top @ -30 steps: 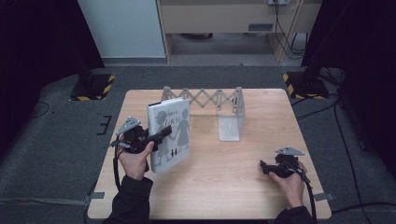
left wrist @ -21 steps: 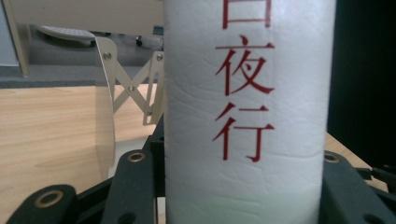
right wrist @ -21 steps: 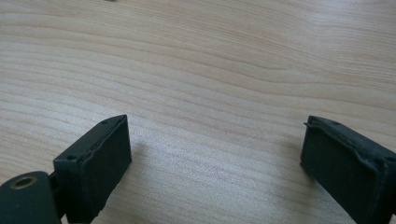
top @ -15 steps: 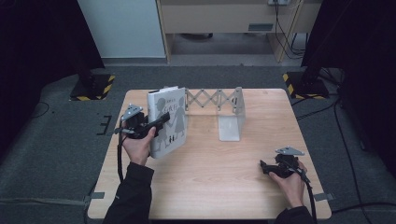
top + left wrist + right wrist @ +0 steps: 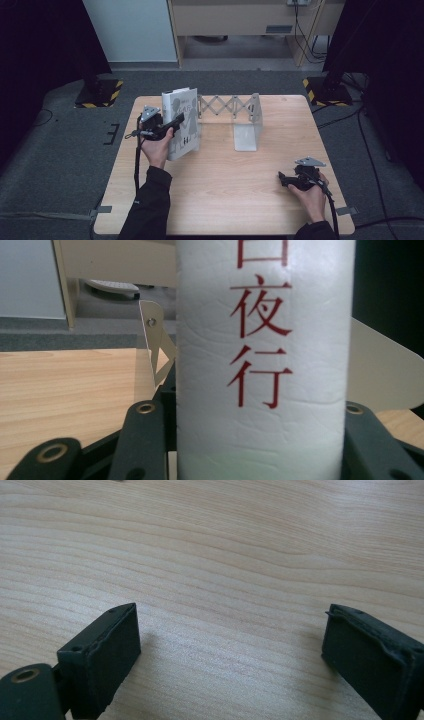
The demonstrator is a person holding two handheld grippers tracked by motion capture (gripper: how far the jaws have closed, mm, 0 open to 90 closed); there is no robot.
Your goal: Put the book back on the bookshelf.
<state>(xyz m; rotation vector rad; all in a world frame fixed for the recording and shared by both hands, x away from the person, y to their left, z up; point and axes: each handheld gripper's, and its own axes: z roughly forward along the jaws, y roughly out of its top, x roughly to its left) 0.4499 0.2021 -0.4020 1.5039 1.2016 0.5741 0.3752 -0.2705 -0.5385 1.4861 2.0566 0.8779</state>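
My left claw (image 5: 172,125) is clamped across the spine of a white hardback book (image 5: 182,122), one jaw on each cover. In the left gripper view the spine (image 5: 262,365) stands straight between the jaws, red characters running down it. The book is upright, its bottom edge at or just above the desk (image 5: 230,195); I cannot tell which.

Just beyond the claw and to its right: a metal expanding book rack (image 5: 235,107), its near bookend plate (image 5: 246,132) standing clear of the book.

Handling, by my judgement: stiff boards, some weight, smooth jacket likely to slip. It is top-heavy and will want to swing. Hold across the spine at mid-height, squarely, not at a corner.

My right claw (image 5: 287,180) rests low on the desk, well apart from the book, jaws spread wide over bare wood (image 5: 225,580), holding nothing.
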